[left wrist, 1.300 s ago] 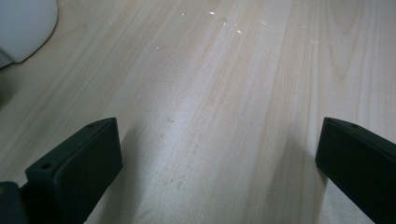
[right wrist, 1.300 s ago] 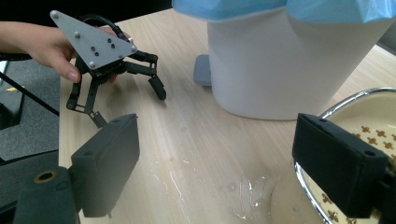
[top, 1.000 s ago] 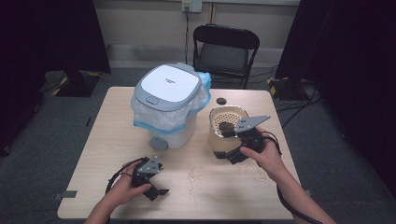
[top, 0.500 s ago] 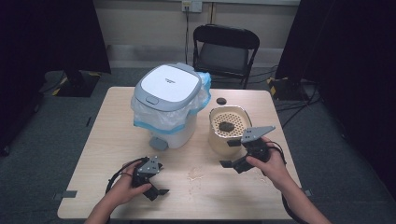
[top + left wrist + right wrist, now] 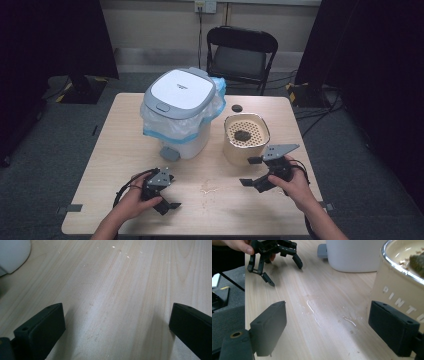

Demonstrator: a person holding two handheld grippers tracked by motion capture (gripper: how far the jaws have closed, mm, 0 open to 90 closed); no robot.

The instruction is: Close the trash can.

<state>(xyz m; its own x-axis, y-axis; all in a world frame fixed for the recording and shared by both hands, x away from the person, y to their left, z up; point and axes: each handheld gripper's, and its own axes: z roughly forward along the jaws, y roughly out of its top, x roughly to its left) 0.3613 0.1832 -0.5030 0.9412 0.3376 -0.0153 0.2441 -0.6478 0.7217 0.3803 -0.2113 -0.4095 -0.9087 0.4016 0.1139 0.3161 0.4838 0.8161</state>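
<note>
Beige strainer pot (image 5: pixel 246 140) stands right of the lidded bin (image 5: pixel 181 112) on my table (image 5: pixel 115 150) in the high view, with my right gripper (image 5: pixel 252 171) released just in front of it and my left gripper (image 5: pixel 170 192) released near the front edge. Left gripper view: jaws wide apart over bare wood. Right gripper view: jaws spread with nothing between them, pot wall (image 5: pixel 397 295) beside the right jaw, left gripper (image 5: pixel 274 262) farther off.

The right gripper (image 5: pixel 254 171) (jaws apart, empty) has dropped away from the pot (image 5: pixel 245 139).
</note>
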